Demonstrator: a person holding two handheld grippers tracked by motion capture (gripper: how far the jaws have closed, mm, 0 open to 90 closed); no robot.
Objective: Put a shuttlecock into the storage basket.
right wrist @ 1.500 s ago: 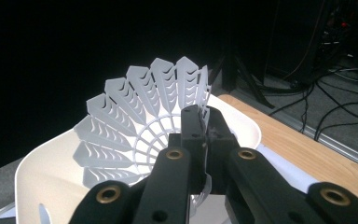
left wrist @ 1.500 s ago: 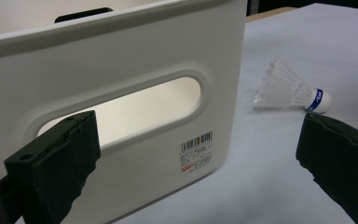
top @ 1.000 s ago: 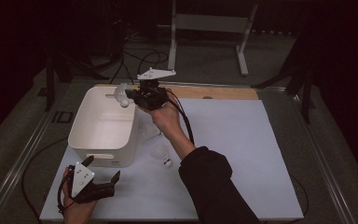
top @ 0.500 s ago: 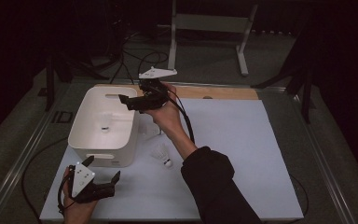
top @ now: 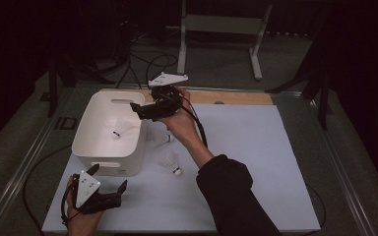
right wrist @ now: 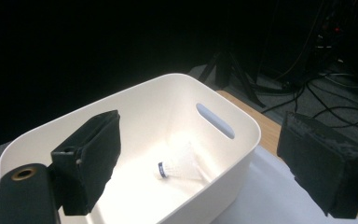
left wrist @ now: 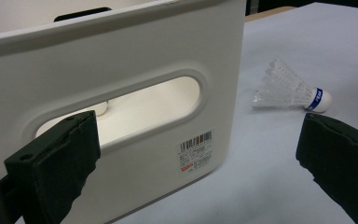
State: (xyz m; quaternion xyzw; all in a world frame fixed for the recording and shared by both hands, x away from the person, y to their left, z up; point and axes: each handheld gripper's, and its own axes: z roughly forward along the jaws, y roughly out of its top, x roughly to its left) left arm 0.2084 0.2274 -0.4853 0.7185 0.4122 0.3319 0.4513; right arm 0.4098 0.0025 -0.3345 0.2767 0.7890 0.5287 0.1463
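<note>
Dim room w/ dark floor, cables and a metal stand (top: 216, 29) at 12 o'clock; bench (top: 256, 162) covered by a pale sheet, wooden strip along its far edge.

White bin (top: 109, 132) sat at approx. 10 o'clock on the bench, upright, slot handles in its end walls. One shuttlecock (top: 118, 132) lay inside on the bin floor, on its side; in the right gripper view it was near the bin's middle (right wrist: 179, 167), blue band at the cork.

Right tongs (top: 140, 109) were held above the bin's 3 o'clock rim, pointing toward 9 o'clock over the interior. Jaws had just been opening and stood wide apart, nothing between them; the bin showed through the gap in the right gripper view (right wrist: 200, 163). Released.

Second shuttlecock (top: 171, 162) lay on the sheet just beside the bin's near right corner, cork toward 5 o'clock, not touching the bin; same item seen in the left gripper view (left wrist: 291, 91), blue band visible. Third shuttlecock (top: 158, 138) lay close to the bin's right wall under the right hand; contact w/ wall: cannot tell.

Left tongs (top: 109, 181) rested low at 7 o'clock, just before the bin's near wall, jaws spread, gripping nothing. Barcode label (left wrist: 196, 150) noted on that wall below the handle slot.
</note>
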